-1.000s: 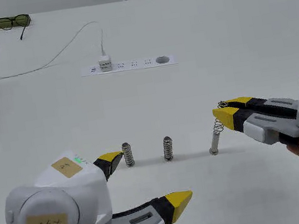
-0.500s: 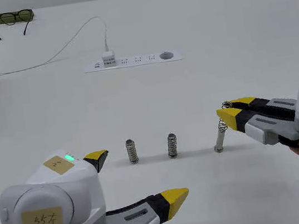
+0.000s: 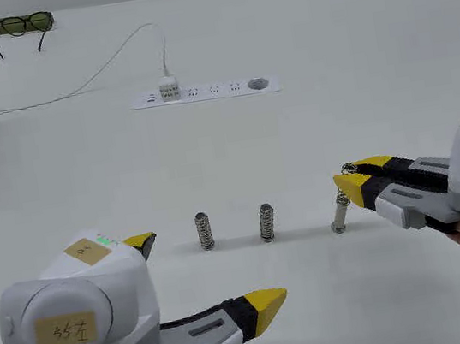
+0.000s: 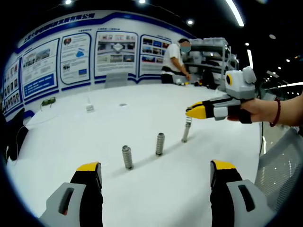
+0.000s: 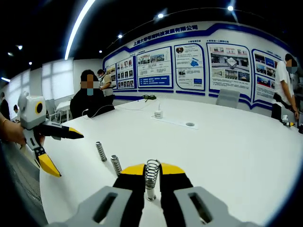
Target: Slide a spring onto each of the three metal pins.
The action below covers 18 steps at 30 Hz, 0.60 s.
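left gripper [image 3: 203, 269]: grey shell, tan labels [image 3: 87, 251] | right gripper [image 3: 351, 175]: yellow tips

Silver metal pins in a row. Left spring-sleeved pin [image 3: 204, 231] and middle spring-sleeved pin [image 3: 267, 222] stand upright, ahead of left gripper [image 3: 210, 268]. Third pin [image 3: 339, 224] leans; its silver coil spring [image 3: 342, 201] is pinched high between right gripper [image 3: 345, 179] jaws.

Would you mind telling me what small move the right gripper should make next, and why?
Probably lower the right gripper along the third pin. It is shut on the spring, which sits only on the tilted pin's top, bare shank below; the left spring and middle spring already sit low.
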### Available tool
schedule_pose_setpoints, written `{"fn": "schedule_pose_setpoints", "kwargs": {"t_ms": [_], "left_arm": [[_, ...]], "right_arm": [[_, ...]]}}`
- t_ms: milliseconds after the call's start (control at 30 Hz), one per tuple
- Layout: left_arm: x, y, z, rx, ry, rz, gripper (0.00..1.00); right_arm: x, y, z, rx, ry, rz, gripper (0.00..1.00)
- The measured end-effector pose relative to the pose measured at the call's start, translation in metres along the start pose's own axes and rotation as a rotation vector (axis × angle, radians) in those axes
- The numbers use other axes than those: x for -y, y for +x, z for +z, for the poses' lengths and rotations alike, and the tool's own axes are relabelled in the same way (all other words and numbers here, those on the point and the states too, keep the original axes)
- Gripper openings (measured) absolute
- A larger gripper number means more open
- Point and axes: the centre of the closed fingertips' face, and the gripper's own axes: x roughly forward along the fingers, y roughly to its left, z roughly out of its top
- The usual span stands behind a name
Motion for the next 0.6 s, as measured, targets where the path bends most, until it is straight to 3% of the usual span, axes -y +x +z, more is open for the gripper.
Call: {"fn": "schedule_pose_setpoints", "kwargs": {"t_ms": [600], "left_arm": [[0.000, 0.001, -0.002, -0.007, -0.003, -0.003, 0.94]], "right_arm": [[-0.004, 0.005, -0.020, -0.057, -0.030, -0.002, 0.12]]}}
